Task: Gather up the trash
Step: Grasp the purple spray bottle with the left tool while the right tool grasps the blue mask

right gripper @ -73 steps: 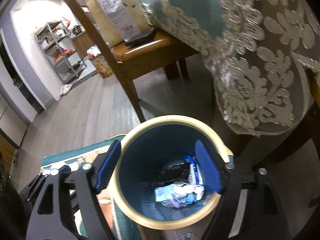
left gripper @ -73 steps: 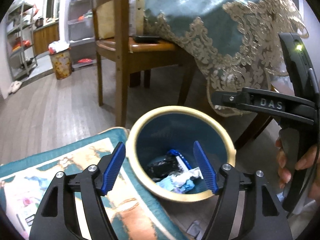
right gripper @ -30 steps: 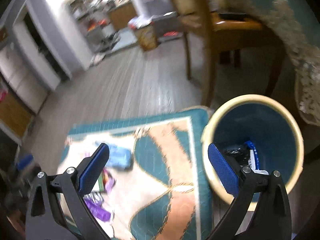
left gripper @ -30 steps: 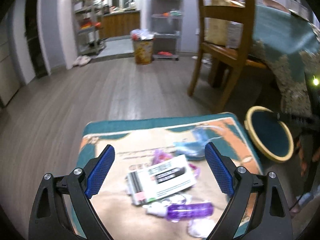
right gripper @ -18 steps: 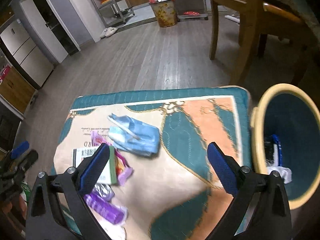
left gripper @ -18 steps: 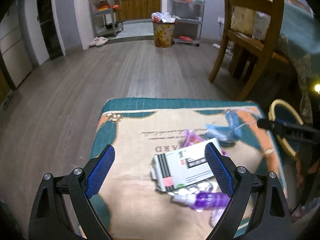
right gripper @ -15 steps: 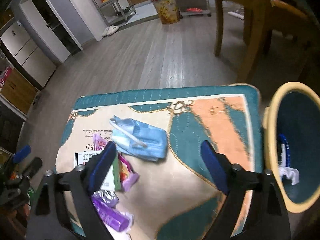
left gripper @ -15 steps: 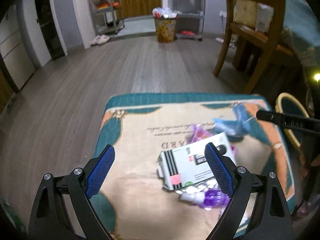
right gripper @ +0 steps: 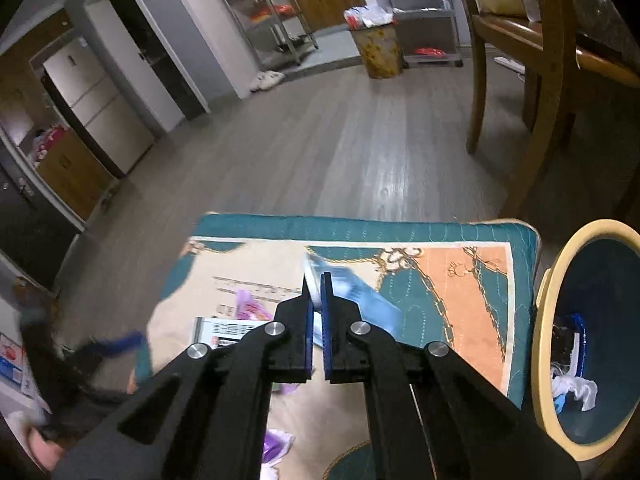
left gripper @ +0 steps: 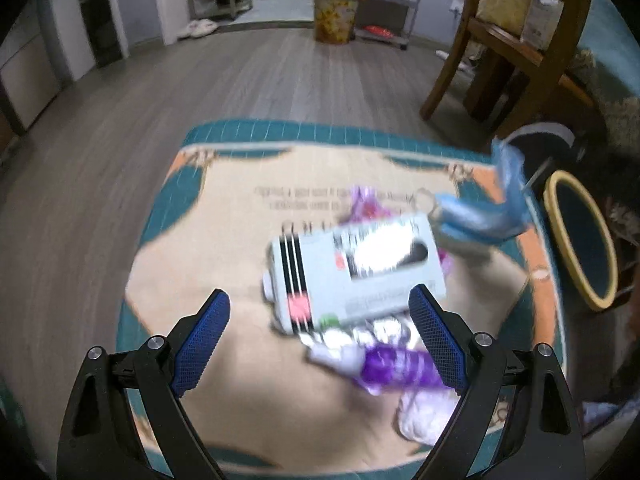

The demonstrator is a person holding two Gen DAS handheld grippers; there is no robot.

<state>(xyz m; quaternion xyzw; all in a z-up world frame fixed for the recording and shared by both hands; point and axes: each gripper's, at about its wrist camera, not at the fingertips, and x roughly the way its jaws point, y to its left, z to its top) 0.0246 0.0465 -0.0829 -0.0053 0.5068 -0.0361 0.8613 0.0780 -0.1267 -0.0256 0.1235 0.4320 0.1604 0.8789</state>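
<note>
Trash lies on a patterned mat [left gripper: 224,240]: a white box [left gripper: 356,276], a purple bottle [left gripper: 400,364], a purple wrapper [left gripper: 366,204] and a white crumpled wrapper [left gripper: 424,420]. My left gripper [left gripper: 318,340] is open just above the white box. My right gripper [right gripper: 315,300] is shut on a blue wrapper [right gripper: 362,294], which hangs lifted at the mat's right side in the left wrist view [left gripper: 484,208]. The blue bin with a yellow rim [right gripper: 548,312] stands right of the mat and holds trash.
A wooden chair [right gripper: 532,92] and a cloth-covered table stand behind the bin. A second full trash can [right gripper: 380,48] and metal shelves [right gripper: 276,12] are far back. Grey wood floor [right gripper: 340,140] surrounds the mat.
Both grippers swung from over the bin to the mat. My right gripper closed on the blue wrapper and lifted it. My left gripper came down closer to the white box.
</note>
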